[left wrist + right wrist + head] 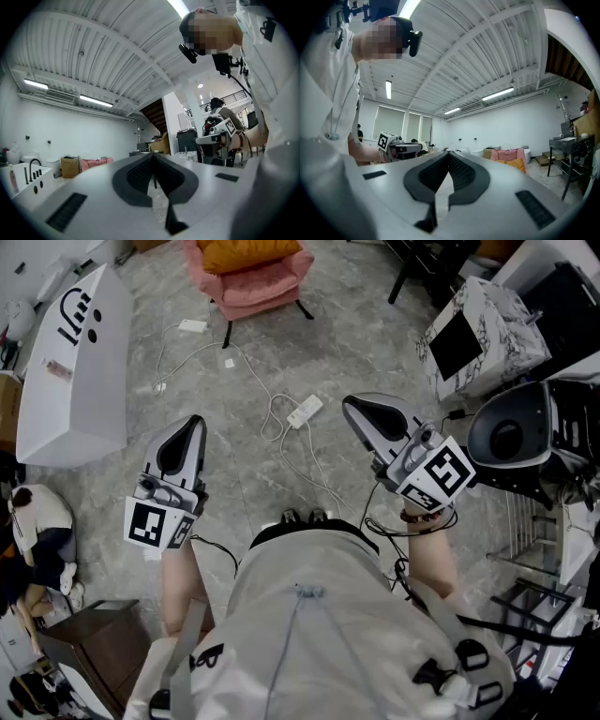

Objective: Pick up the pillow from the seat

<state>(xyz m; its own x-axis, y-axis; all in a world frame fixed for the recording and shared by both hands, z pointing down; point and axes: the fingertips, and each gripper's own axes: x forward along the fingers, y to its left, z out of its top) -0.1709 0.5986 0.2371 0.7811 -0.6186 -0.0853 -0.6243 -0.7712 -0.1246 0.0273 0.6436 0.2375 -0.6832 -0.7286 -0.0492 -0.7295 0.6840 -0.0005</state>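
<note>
- Nothing of the task looks done yet: the pink armchair [258,287] stands at the far end of the floor, well apart from the person.
- The orange pillow [246,251] lies on its seat, against the backrest, untouched.
- The left gripper [194,420] and the right gripper [349,404] are held out in front of the person's body, pointing towards the chair. The fingers [140,176] of the left are pressed together on nothing, and the right gripper's fingers [464,173] are likewise closed and empty.
- What is left, as I judge it: walk over, open up, take the pillow and lift it off the seat.
- The grey stone-look floor [356,343] is hard and mostly bare.
- A big white box [70,362] with a printed face sits at the left.
- A marble-patterned box [487,329] sits at the right.
- A white power strip [305,412] and its loose cable [202,352] lie between the person and the chair, a likely trip point.
</note>
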